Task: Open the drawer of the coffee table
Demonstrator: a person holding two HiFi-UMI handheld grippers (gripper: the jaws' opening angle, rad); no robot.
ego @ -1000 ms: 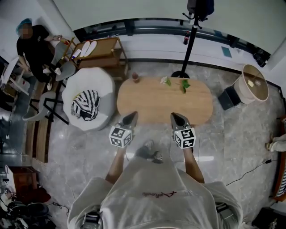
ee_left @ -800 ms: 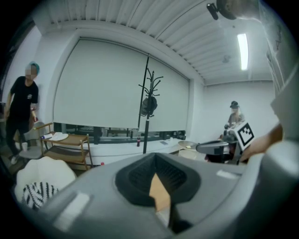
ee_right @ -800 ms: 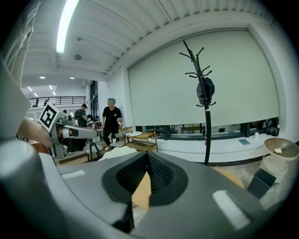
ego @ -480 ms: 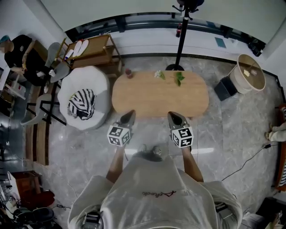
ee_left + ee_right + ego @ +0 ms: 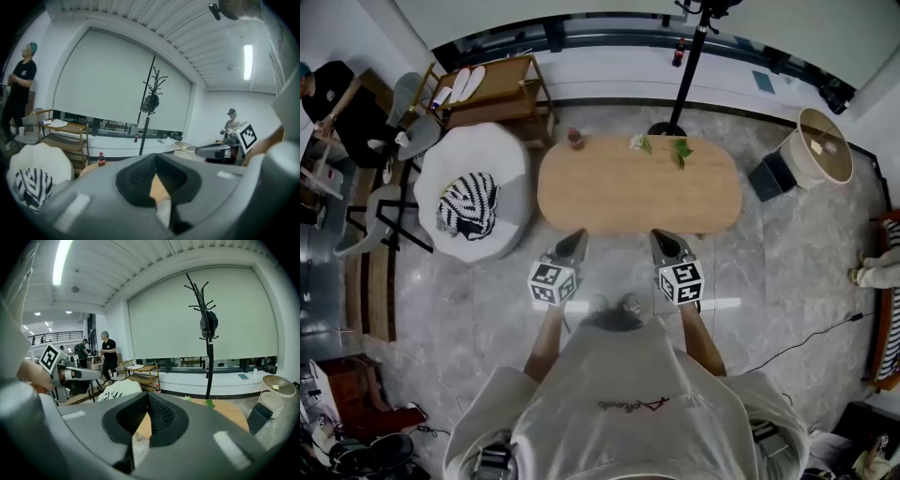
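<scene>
Now your left gripper [image 5: 577, 238] and right gripper [image 5: 658, 236], both closed and empty, hover seemingly just at the near edge of the bench [image 5: 637, 192].

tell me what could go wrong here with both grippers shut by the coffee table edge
1. The left gripper and right gripper are both shut and empty by the coffee table's near edge. Shut jaws can't take a handle and might just knock the edge.
2. No drawer front or handle shows in any view, so a reach under the top would be blind.
3. A small bottle and plant sprigs stand on the top. A hard tug might topple them.
</scene>
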